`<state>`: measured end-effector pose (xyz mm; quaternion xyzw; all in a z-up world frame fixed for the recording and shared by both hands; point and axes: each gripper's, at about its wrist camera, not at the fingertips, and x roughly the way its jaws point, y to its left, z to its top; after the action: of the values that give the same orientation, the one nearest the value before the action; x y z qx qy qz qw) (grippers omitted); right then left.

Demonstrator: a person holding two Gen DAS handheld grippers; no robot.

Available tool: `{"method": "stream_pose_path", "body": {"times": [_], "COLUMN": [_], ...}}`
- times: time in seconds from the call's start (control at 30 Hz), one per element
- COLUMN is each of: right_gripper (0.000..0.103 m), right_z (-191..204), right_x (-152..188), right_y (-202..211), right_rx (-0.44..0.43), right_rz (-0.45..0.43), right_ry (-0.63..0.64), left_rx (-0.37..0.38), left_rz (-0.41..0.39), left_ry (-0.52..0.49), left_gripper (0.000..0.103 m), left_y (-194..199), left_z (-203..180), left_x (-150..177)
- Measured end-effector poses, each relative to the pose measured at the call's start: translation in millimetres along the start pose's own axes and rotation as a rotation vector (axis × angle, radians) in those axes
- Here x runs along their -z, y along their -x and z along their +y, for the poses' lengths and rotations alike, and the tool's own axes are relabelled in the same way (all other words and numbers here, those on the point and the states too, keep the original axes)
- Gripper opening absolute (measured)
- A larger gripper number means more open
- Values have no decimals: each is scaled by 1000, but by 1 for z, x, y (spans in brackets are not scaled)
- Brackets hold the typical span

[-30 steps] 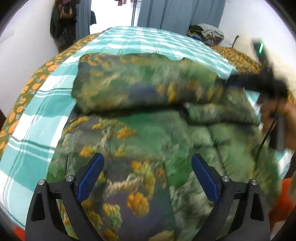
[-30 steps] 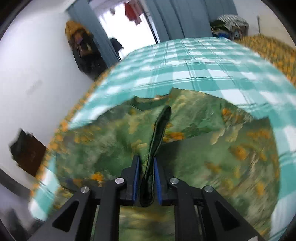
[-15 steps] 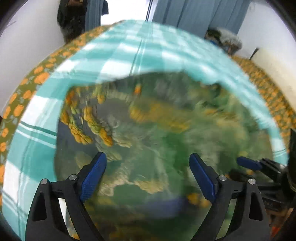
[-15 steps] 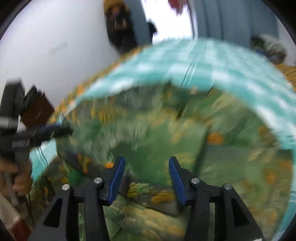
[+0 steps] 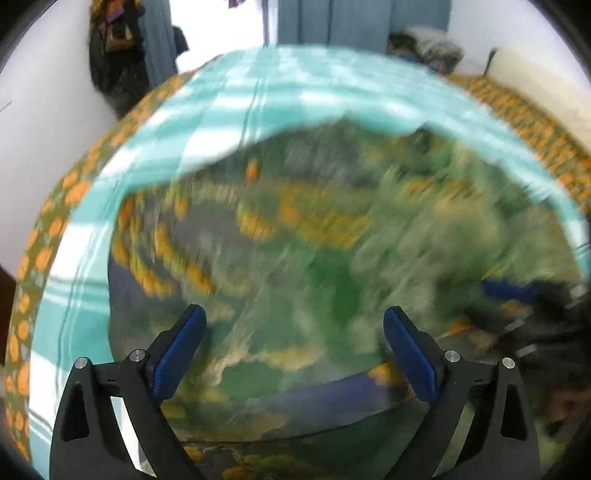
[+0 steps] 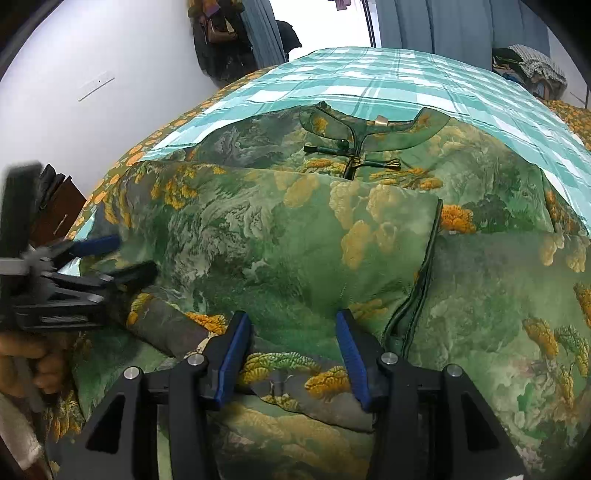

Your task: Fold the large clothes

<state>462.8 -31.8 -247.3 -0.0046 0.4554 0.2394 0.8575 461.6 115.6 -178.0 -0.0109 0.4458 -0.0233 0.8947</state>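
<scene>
A large green padded jacket [image 6: 332,240] with orange and grey landscape print lies on the bed, collar [image 6: 369,129] at the far side and both sleeves folded across its front. It fills the blurred left wrist view [image 5: 314,266] too. My right gripper [image 6: 293,332] is open and empty, low over the jacket's near part. My left gripper [image 5: 291,332] is open and empty above the jacket; it also shows at the left of the right wrist view [image 6: 122,254]. The right gripper shows blurred at the right edge of the left wrist view [image 5: 517,295].
The bed has a teal and white checked sheet [image 6: 388,77] over an orange-flowered cover [image 5: 44,254]. White walls stand on both sides, blue curtains [image 6: 443,26] at the back, a pile of clothes [image 6: 532,66] at the back right, and a dark wooden piece [image 6: 59,210] at the left.
My right gripper let go of the sleeve edge it held, opened and drew back. The sleeve now lies folded across the jacket. My left gripper moved in over the jacket, still open.
</scene>
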Motion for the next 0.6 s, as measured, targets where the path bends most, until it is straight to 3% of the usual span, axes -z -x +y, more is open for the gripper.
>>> {"method": "stream_pose_path", "body": {"times": [0.13, 0.27, 0.37, 0.43, 0.6], "right_gripper": [49, 49, 49, 49, 49], "right_z": [0, 0, 0, -1, 1], "right_x": [3, 3, 3, 4, 6], "right_y": [3, 4, 4, 4, 1], "right_rx": [1, 0, -3, -9, -4], "right_rz": [-8, -6, -8, -13, -20], "right_ry": [2, 2, 0, -3, 9], "left_rx": [41, -7, -27, -19, -13], "left_rz": [-63, -84, 9, 65, 26], "left_ry": [22, 124, 214, 215, 180], "left_gripper": [99, 99, 99, 102, 102], "left_y": [0, -36, -78, -98, -104], "left_z": [3, 30, 56, 64, 62], "left_x": [-33, -57, -55, -42, -33]}}
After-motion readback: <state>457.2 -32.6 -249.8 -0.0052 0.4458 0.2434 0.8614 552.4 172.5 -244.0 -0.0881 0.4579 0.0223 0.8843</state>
